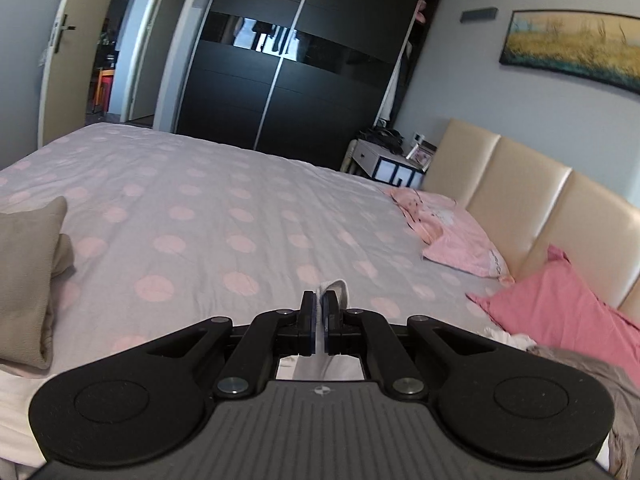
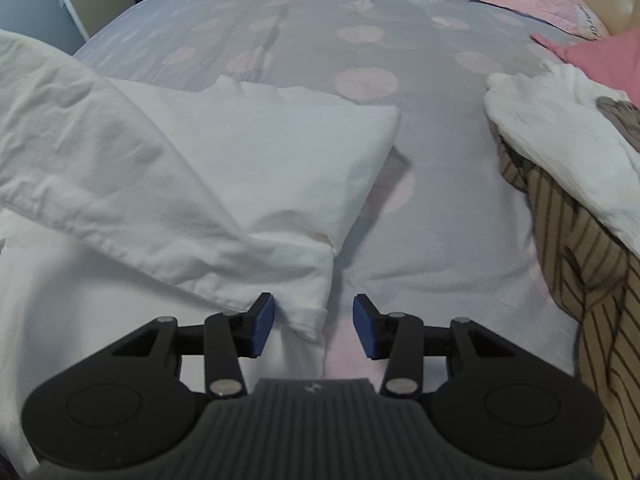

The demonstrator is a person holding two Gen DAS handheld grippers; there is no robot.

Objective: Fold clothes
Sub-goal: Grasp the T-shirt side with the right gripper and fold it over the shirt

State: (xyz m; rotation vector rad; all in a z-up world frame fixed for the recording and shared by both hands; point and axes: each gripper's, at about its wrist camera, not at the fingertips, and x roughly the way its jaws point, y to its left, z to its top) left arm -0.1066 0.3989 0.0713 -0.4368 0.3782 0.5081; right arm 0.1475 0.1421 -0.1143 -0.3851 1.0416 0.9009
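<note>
On the bed (image 2: 360, 12), the left gripper (image 1: 319, 312) pinches white cloth (image 1: 338, 290). The right gripper (image 2: 314, 326) is wide apart over a white shirt (image 2: 200, 168).

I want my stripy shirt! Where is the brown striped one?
In the right wrist view, the brown striped cloth lies at the right edge of the dotted bed cover, partly under a crumpled white garment.

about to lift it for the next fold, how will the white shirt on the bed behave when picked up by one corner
The white shirt is probably floppy: it lies in soft creases and one part drapes up from the bed. It likely weighs little, since the left gripper holds white cloth by a thin pinch. Lifted at the corner between the open right gripper fingers, the rest would probably sag and unfold.
</note>
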